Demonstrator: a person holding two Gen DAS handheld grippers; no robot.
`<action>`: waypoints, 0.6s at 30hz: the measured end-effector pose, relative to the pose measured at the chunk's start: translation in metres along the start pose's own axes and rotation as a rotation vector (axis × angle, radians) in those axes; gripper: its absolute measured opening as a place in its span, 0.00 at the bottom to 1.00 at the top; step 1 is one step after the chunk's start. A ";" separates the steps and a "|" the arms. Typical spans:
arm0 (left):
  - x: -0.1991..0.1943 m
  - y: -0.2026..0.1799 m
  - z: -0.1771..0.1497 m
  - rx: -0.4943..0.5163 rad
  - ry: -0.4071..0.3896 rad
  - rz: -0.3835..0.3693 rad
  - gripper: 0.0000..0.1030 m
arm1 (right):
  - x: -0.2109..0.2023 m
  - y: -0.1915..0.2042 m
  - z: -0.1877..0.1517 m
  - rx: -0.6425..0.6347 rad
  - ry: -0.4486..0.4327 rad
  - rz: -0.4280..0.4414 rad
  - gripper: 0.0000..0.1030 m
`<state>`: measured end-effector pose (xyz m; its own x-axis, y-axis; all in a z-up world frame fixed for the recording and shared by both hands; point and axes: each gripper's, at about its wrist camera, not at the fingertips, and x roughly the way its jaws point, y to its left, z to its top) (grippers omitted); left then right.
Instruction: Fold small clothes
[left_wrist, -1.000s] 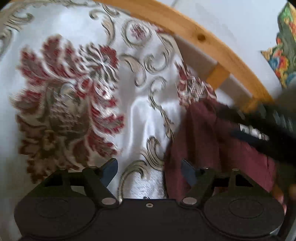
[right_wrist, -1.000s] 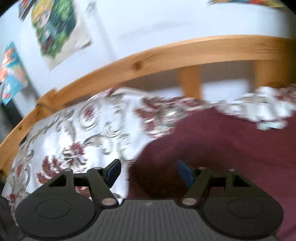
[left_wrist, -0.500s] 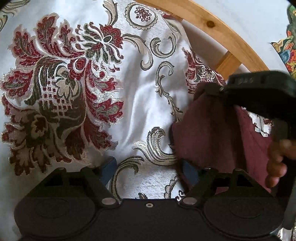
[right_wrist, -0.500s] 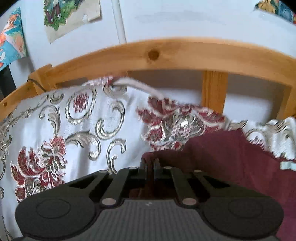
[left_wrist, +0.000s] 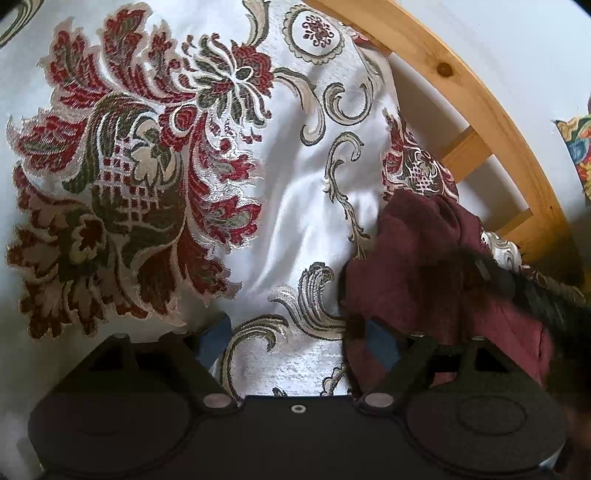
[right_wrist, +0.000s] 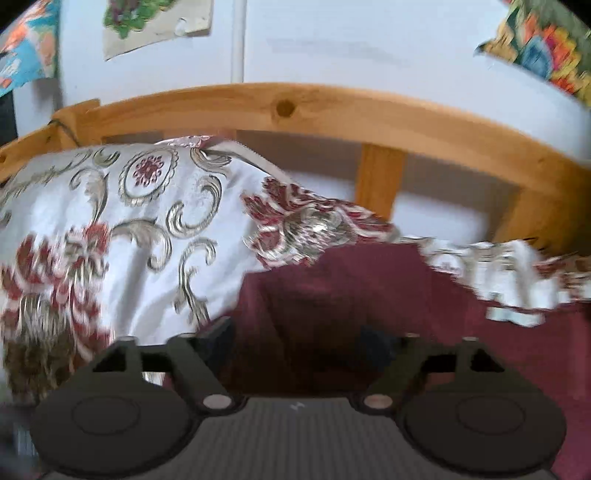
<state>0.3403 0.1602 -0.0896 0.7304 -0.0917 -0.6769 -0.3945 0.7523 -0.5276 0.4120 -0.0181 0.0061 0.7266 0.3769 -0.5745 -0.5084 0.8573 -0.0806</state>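
A small maroon garment (left_wrist: 424, 266) lies rumpled on the patterned bedcover at the right of the left wrist view, and fills the lower middle and right of the right wrist view (right_wrist: 369, 295). My left gripper (left_wrist: 299, 339) is open and empty, just above the bedcover at the garment's left edge; its right finger touches or overlaps that edge. My right gripper (right_wrist: 303, 336) is open and empty, low over the garment's near left part. In the left wrist view the right gripper shows as a blurred dark shape (left_wrist: 524, 291) across the garment.
The white bedcover with red and grey floral pattern (left_wrist: 155, 166) covers the bed. A curved wooden bed rail (right_wrist: 332, 110) with slats runs behind it, close to the garment. The wall behind holds colourful posters (right_wrist: 155, 22).
My right gripper was shut on a fold of the maroon garment half a second ago; it has now opened and let go. My left gripper stayed open and moved slightly closer to the garment's edge.
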 end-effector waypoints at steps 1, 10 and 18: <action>0.000 0.000 0.000 -0.006 0.001 -0.003 0.84 | -0.013 -0.002 -0.009 -0.024 -0.001 -0.022 0.91; 0.005 -0.026 -0.018 0.200 0.031 0.075 0.99 | -0.128 -0.014 -0.107 -0.111 0.087 -0.149 1.00; 0.000 -0.042 -0.039 0.326 0.009 0.172 0.99 | -0.230 -0.036 -0.186 0.115 0.062 -0.186 1.00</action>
<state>0.3352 0.1031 -0.0875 0.6637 0.0495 -0.7464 -0.3115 0.9255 -0.2156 0.1771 -0.2006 -0.0104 0.7713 0.1892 -0.6077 -0.3098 0.9457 -0.0988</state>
